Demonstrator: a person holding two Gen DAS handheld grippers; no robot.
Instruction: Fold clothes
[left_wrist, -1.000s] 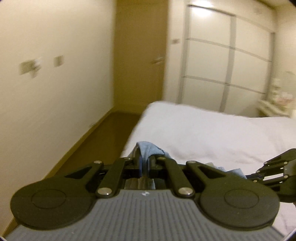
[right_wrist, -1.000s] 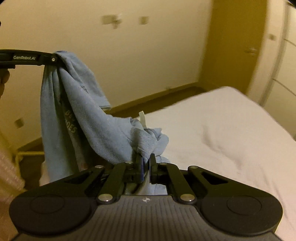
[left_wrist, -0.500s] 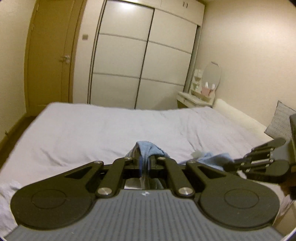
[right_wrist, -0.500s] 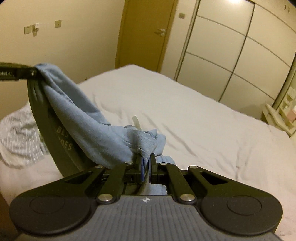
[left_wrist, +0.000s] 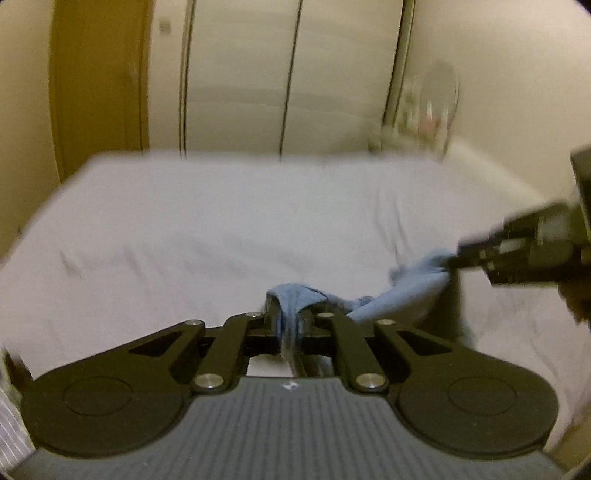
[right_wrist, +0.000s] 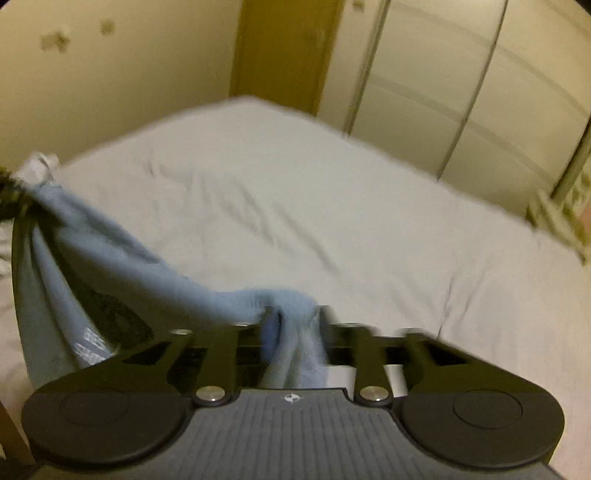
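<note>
Both views blurred by motion. Left gripper (left_wrist: 290, 321) with fingers pinched narrow on a bunched fold of the light blue T-shirt (left_wrist: 402, 291), cloth pushed up between the 2 pads and trailing back under the linkage. Right gripper (right_wrist: 293, 325) likewise clamped on another bunch of the same T-shirt (right_wrist: 122, 266), fingers close together with fabric packed between them and hanging down behind.

In the left wrist view, right gripper (left_wrist: 517, 254) reaching in from the right edge, its tip touching the blue cloth. Shirt spanning from there down to the left fingers in a loose band, held above the white bed sheet (left_wrist: 184, 240).

In the right wrist view, shirt running from the fingers up and left to the far left edge, where the other gripper is only a dark smear, too blurred to read. Below that span, a hanging drape of fabric with pale printed lettering (right_wrist: 90, 343) at lower left; words not legible.

Bed (right_wrist: 332, 206) wide and mostly bare, lightly creased. Beyond it a brown door (right_wrist: 284, 51) and pale wardrobe doors (right_wrist: 461, 85) with vertical dividers. Oval mirror (left_wrist: 439, 99) with small items below it near the right wall in the left wrist view, all smeared. Striped cloth (left_wrist: 11, 424) at the lower left edge of that view.
</note>
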